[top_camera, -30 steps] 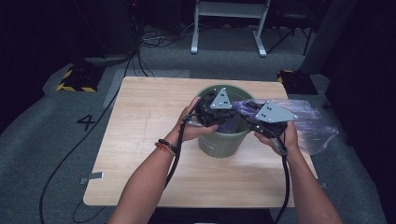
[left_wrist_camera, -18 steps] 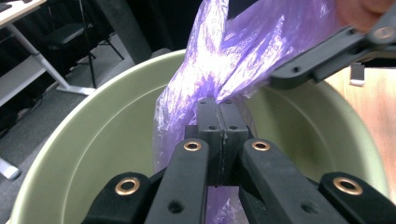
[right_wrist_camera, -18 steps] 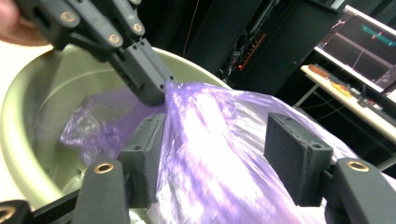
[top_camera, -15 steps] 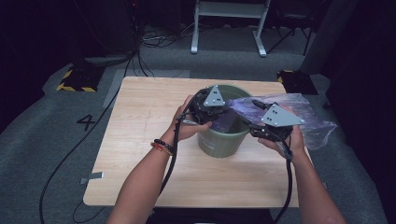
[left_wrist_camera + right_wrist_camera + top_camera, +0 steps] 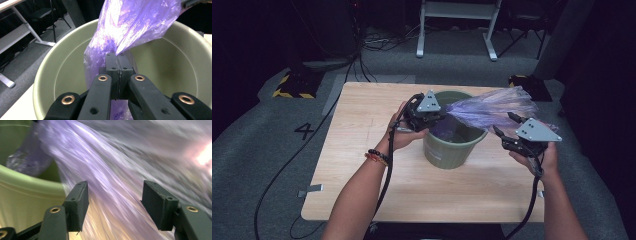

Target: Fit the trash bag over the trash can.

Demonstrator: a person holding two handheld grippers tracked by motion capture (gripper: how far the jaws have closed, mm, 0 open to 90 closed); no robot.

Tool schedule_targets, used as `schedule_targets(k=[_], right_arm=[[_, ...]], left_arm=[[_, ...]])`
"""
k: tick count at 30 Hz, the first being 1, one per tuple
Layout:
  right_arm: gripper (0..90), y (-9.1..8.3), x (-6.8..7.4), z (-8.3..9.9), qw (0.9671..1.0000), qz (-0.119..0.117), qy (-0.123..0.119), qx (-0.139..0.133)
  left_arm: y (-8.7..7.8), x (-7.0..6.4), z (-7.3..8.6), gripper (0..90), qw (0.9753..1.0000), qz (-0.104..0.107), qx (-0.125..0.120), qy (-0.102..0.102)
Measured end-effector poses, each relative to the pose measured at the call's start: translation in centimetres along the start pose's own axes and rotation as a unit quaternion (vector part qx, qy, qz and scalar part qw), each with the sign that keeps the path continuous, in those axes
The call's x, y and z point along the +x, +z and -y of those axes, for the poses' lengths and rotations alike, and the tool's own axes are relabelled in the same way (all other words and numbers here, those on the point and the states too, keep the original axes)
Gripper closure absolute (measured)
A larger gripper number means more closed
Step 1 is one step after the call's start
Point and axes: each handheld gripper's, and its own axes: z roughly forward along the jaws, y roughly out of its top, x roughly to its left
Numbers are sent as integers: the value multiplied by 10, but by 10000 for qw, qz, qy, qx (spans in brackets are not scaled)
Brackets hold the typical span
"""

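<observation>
Over green bucket (image 5: 455, 145) on table (image 5: 362, 165): purple bag (image 5: 492, 107) pinched by left gripper (image 5: 116, 61), seemingly for lining; right gripper (image 5: 115, 202) fingers spread, released.

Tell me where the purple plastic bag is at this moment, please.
In the high view, the purple plastic bag stretches over the green bucket at the table's middle, from the shut left gripper at the bucket's left rim toward the open right gripper.

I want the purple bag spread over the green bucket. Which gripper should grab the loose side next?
Probably the right gripper: its jaws are open and empty beside the bag. The left gripper is shut on the bag over the bucket.
</observation>
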Motion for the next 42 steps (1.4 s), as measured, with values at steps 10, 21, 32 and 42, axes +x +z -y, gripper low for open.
schedule_targets(k=[10,21,32,42], right_arm=[[585,-1,-8,23,9994,285,94,178],[573,7,-3,26,9993,298,-41,230],[899,1,0,15,9997,117,-191,-112],[894,-2,12,-14,9985,53,-506,-178]], left_arm=[[2,2,8,897,10000,24,73,-54],[2,2,12,883,9999,25,103,-60],[-1,-1,14,657,9998,-23,-92,-197],[-9,-24,-5,297,9991,-177,-387,7]])
